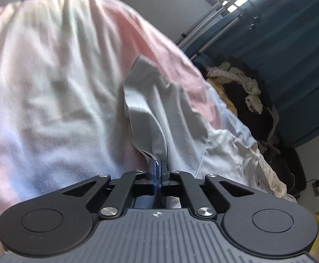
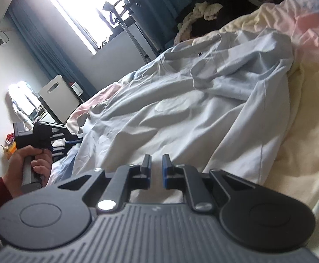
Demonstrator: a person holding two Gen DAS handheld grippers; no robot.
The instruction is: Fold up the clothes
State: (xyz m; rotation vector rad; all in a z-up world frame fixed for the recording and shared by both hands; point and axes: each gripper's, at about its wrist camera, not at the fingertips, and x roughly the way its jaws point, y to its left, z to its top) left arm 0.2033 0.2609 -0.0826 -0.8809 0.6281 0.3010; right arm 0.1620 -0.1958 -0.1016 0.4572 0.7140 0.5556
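Observation:
A pale blue-white shirt (image 2: 181, 114) lies crumpled across a bed with a pastel pink, white and yellow sheet (image 2: 302, 114). My left gripper (image 1: 158, 164) is shut on a fold of the shirt's edge (image 1: 146, 109) and pulls it up. It also shows in the right wrist view (image 2: 71, 138), at the shirt's left side, held by a hand. My right gripper (image 2: 156, 160) is open with a narrow gap, low at the shirt's near edge, with nothing between its fingers.
A pile of dark and cream knitted clothes (image 1: 245, 92) lies at the bed's far end, also in the right wrist view (image 2: 205, 15). Blue curtains (image 1: 291, 43), a metal stand (image 2: 126, 17) and a bright window (image 2: 82, 6) are beyond. A white chair (image 2: 58, 98) stands beside the bed.

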